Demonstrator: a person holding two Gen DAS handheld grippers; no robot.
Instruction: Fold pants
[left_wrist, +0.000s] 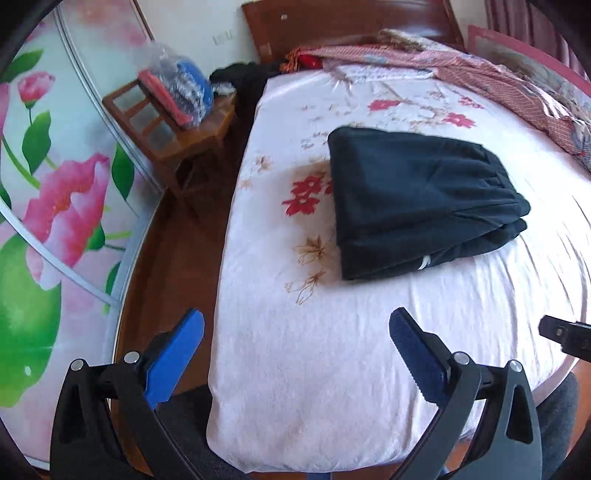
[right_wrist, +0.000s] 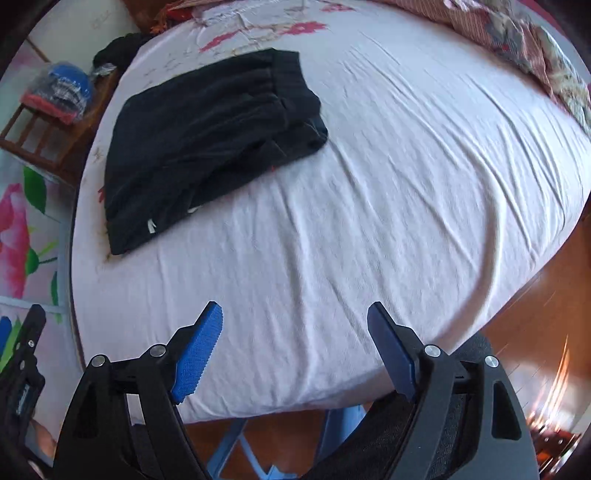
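Note:
The dark navy pants (left_wrist: 417, 199) lie folded into a compact stack on the white flowered bed sheet (left_wrist: 314, 369); they also show in the right wrist view (right_wrist: 207, 144) at the upper left. My left gripper (left_wrist: 295, 325) is open and empty, held above the near end of the bed, well short of the pants. My right gripper (right_wrist: 295, 317) is open and empty, also over the near end of the bed (right_wrist: 369, 203), apart from the pants. The right gripper's tip shows at the right edge of the left wrist view (left_wrist: 565, 336).
A wooden chair (left_wrist: 173, 125) with bagged clothes stands left of the bed. A flowered wardrobe door (left_wrist: 55, 184) is at far left. A red patterned quilt (left_wrist: 498, 77) lies bunched at the bed's far end. Brown floor (right_wrist: 517, 332) surrounds the bed.

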